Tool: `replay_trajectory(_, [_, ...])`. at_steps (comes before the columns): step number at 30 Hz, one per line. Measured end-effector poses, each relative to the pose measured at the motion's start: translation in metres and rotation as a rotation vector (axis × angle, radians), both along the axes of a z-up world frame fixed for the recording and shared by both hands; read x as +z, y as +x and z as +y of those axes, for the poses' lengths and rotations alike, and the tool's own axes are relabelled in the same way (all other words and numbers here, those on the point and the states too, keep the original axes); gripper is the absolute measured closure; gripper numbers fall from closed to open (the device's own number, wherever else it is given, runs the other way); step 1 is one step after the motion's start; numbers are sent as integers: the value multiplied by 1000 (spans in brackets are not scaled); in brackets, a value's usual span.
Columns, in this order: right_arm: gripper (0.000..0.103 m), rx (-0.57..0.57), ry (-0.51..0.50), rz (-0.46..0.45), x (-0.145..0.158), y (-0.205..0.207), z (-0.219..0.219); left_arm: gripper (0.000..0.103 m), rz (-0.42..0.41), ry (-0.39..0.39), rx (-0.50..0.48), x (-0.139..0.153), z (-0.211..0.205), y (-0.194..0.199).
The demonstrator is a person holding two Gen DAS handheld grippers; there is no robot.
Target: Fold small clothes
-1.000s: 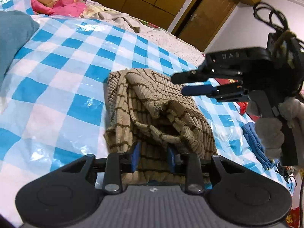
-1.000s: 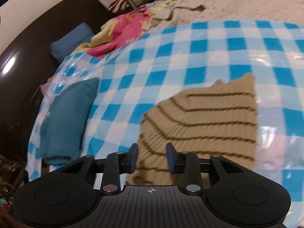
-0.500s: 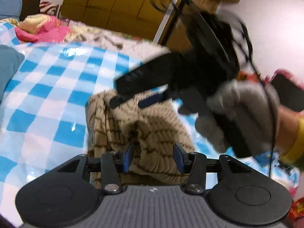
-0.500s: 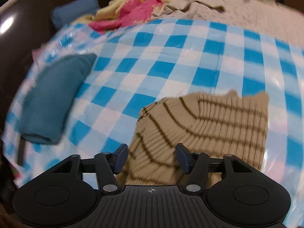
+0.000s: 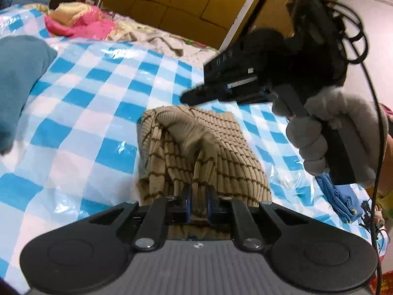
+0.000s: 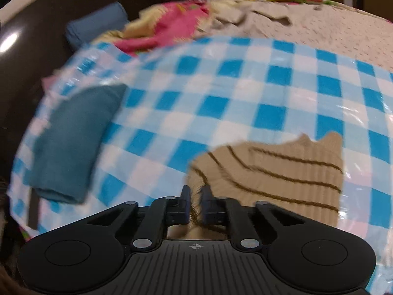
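A folded teal cloth (image 5: 17, 83) lies at the left edge of the checked sheet (image 5: 81, 103), well apart from the sweater (image 5: 196, 152) and to its left. Behind the teal cloth, further from the sweater, a pink and yellow blanket (image 5: 78, 23) is bunched up, with a blue pillow (image 6: 97, 25) against the dark headboard (image 6: 32, 32) beyond it.

The sweater, tan ribbed knit with thin brown stripes, sits roughly in the middle of the sheet, partly folded and humped. Its near edge is lifted into a ridge that runs straight into the left gripper (image 5: 198, 202), whose two blue-padded fingers are clenched on that bunch of knit, fabric showing between them. In the right wrist view the sweater's flat striped panel lies on the sheet, and its near corner is pinched between the fingers of the right gripper (image 6: 195, 204), which are drawn close together with knit between them.

Seen from the left wrist view, the right gripper (image 5: 196, 97) hangs above the far right side of the sweater, held by a hand in a grey glove (image 5: 339, 132). Right of the sweater, a crumpled blue garment (image 5: 339, 196) lies on the sheet. Wooden wardrobe doors (image 5: 176, 2) stand behind the bed.
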State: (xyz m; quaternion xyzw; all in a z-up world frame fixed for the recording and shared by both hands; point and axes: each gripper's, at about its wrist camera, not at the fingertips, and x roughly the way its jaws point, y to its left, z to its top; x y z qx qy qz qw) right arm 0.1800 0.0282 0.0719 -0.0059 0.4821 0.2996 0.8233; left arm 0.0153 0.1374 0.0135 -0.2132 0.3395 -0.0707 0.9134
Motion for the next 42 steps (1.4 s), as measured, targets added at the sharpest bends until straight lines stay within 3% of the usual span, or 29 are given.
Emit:
replay_trajectory(2, [99, 23, 18, -4, 0, -3, 11, 79, 59, 10, 10, -11, 2, 2])
replay_trajectory(5, [99, 25, -15, 23, -23, 0, 28, 79, 121, 27, 14, -22, 0, 2])
replay_trajectory(9, [89, 4, -17, 40, -29, 0, 16, 79, 115, 54, 3, -19, -5, 1])
replay_trajectory(10, [84, 8, -35, 28, -25, -3, 13, 79, 120, 62, -3, -20, -7, 1])
replay_trajectory(13, [51, 16, -119, -65, -20, -18, 12, 79, 119, 81, -11, -21, -10, 2])
replay_trajectory(14, [45, 27, -156, -102, -21, -22, 15, 79, 118, 80, -10, -20, -10, 1])
replay_trajectory(16, [45, 38, -183, -113, -30, -25, 22, 79, 120, 74, -4, -21, -9, 1])
replay_trajectory(18, [56, 41, -188, -92, -42, -22, 29, 79, 121, 62, 4, -21, -7, 1])
replay_trajectory(19, [78, 31, -211, -92, -47, -20, 31, 79, 117, 54, 11, -21, -5, 0])
replay_trajectory(20, [87, 18, -214, -86, -50, -17, 31, 79, 105, 45, 21, -19, -2, -2])
replay_trajectory(22, [94, -4, -152, -53, -43, -15, 25, 79, 70, 44, 38, -12, 0, -9])
replay_trajectory(25, [94, -6, -103, -133, -20, -26, 23, 81, 53, 82, 64, -9, 0, -12])
replay_trajectory(27, [99, 2, -64, -143, -15, -27, 27, 81, 105, 86, 65, -16, 2, -5])
replay_trajectory(29, [101, 2, -61, -105, -27, -21, 36, 81, 157, 72, 66, -23, 5, 1])
replay_trajectory(33, [94, -4, -74, 42, -66, -9, 40, 81, 156, 101, 92, -19, 7, -6])
replay_trajectory(35, [90, -13, 2, 41, -58, -16, 27, 81, 143, 83, 94, -17, 9, -10])
replay_trajectory(38, [89, -26, 100, 5, -33, -24, -1, 81, 90, 128, 111, 0, 5, -13])
replay_trajectory(42, [83, -102, 144, -55, -11, -30, -57, 81, -19, 156, 68, 28, -9, -6])
